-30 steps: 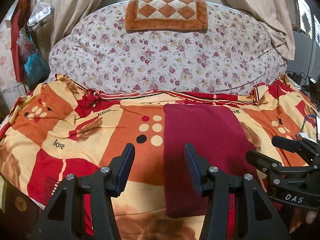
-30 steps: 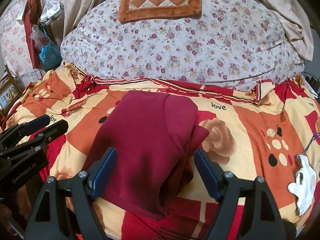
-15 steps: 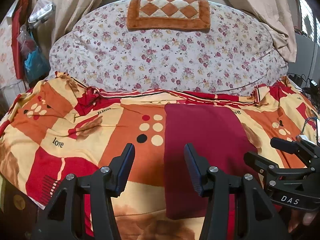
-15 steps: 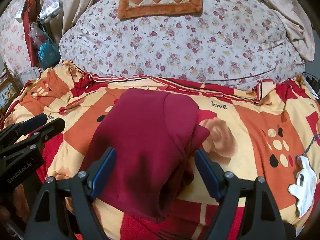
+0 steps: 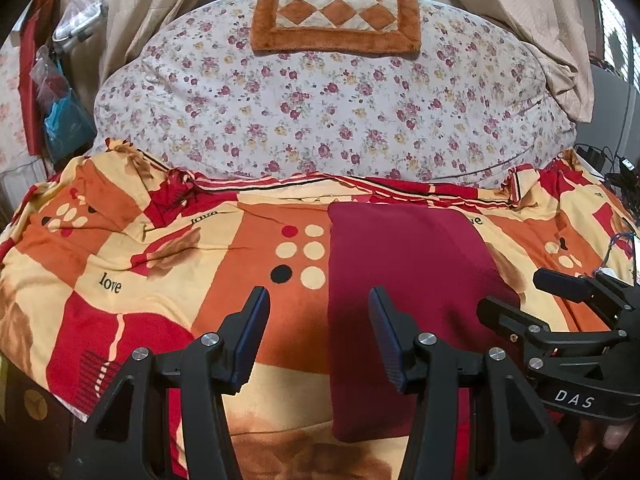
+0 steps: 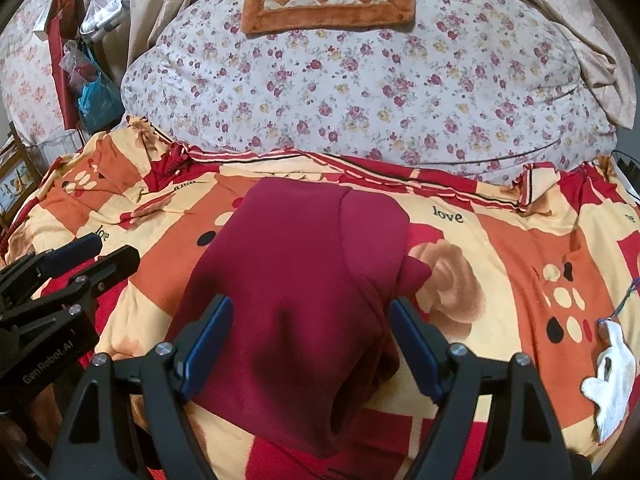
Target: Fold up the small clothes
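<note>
A dark red garment lies folded lengthwise on the patterned blanket; it also shows in the right wrist view, with a sleeve corner sticking out at its right side. My left gripper is open and empty, above the garment's left edge. My right gripper is open and empty, its fingers astride the garment's near part. The right gripper shows at the right of the left wrist view, and the left gripper at the left of the right wrist view.
A big floral quilt with an orange checked cushion lies behind. A white rag on a cord lies at the blanket's right. Bags hang at the left wall. Cables lie at the right.
Both grippers have drawn back slightly and the views have tilted a little; the garment lies unchanged and both grippers stay open.
</note>
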A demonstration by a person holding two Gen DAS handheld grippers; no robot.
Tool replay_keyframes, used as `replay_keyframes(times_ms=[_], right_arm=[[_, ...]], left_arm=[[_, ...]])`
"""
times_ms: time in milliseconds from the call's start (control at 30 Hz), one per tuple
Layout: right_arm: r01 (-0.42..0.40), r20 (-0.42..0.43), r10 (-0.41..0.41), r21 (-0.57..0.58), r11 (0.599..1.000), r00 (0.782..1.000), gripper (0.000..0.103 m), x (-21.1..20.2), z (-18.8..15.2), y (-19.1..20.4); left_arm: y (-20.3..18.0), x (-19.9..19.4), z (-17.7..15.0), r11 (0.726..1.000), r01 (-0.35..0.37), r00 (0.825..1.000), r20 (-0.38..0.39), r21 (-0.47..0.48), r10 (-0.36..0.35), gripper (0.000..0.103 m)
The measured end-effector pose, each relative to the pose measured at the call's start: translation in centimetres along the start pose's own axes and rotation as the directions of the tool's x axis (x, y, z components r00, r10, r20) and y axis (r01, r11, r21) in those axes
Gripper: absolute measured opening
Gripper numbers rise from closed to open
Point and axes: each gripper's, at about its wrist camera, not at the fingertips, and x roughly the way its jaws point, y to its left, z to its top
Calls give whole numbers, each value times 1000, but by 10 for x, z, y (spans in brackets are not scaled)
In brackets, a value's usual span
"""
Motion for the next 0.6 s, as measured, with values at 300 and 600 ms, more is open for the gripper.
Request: replay_keyframes(times_ms=[300,600], right_arm=[[1,-24,-1,14,1000,1000,84,14,3,-6],[-1,-45,1,13,1000,999,84,27,7,-5]], left_arm=[[1,15,4,1000,1,1000,-16,1,-1,30],[2,28,5,1000,3,999,-39,1,-3,30]])
